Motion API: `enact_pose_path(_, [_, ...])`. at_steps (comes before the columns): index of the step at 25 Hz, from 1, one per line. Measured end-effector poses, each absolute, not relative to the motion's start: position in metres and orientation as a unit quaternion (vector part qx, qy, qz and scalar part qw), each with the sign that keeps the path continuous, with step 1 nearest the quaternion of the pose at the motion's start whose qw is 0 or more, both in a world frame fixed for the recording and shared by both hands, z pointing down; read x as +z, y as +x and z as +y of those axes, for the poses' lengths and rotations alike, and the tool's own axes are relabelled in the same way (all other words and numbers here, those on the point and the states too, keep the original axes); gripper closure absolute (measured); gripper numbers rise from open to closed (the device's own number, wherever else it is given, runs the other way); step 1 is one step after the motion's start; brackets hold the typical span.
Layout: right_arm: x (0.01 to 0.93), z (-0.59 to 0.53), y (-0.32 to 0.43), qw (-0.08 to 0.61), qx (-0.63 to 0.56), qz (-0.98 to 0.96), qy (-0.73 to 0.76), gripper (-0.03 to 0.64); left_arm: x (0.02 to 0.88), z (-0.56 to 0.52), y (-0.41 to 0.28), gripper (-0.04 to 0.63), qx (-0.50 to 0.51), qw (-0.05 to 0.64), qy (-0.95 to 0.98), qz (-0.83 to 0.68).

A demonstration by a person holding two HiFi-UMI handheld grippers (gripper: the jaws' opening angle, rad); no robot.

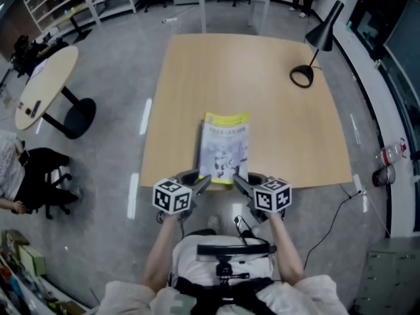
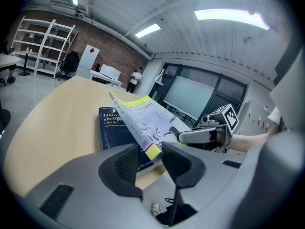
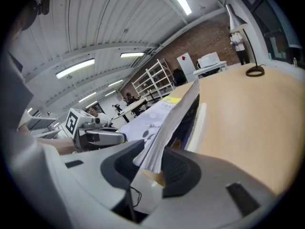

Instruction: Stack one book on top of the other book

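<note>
A book with a white and yellow cover (image 1: 225,148) is held above the wooden table (image 1: 275,117), near its front edge. My left gripper (image 1: 203,184) is shut on its near left corner and my right gripper (image 1: 239,180) on its near right corner. In the left gripper view the corner sits pinched between the jaws of the left gripper (image 2: 151,152), and the white and yellow book (image 2: 143,116) tilts up over a dark blue book (image 2: 114,125) lying flat on the table. In the right gripper view the right gripper (image 3: 155,162) clamps the page edge of the held book (image 3: 174,113).
A black desk lamp (image 1: 315,44) stands at the table's far right corner. A round side table (image 1: 42,84) and a black chair (image 1: 46,176) are on the left floor. Bottles (image 1: 387,163) stand on the floor at right. A cable runs below the table's front right corner.
</note>
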State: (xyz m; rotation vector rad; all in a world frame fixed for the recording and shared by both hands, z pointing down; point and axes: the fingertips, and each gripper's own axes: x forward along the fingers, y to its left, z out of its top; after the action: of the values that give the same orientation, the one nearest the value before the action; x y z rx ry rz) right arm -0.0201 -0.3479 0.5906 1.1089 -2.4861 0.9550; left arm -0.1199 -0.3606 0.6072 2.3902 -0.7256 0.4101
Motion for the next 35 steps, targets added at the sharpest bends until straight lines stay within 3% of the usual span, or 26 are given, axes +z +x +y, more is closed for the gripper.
enact_pose_path(21, [0.633, -0.367, -0.04, 0.179, 0.346, -0.814, 0.43, 0.494, 0.659, -0.381, -0.148, 0.454, 0.19, 0.317, 0.883, -0.29])
enact_pose_path(26, [0.642, -0.366, -0.038, 0.162, 0.349, -0.807, 0.447, 0.486, 0.662, -0.382, -0.151, 0.435, 0.189, 0.289, 0.884, -0.315])
enact_pose_path(29, [0.647, -0.366, -0.031, 0.168, 0.339, -0.797, 0.471, 0.479, 0.659, -0.387, -0.155, 0.36, 0.197, 0.201, 0.894, -0.35])
enact_pose_path(31, [0.647, -0.367, -0.029, 0.164, 0.331, -0.794, 0.482, 0.477, 0.657, -0.389, -0.156, 0.347, 0.194, 0.16, 0.899, -0.36])
enact_pose_path(35, [0.646, -0.368, -0.028, 0.149, 0.325, -0.791, 0.496, 0.463, 0.661, -0.388, -0.159, 0.347, 0.171, 0.203, 0.89, -0.37])
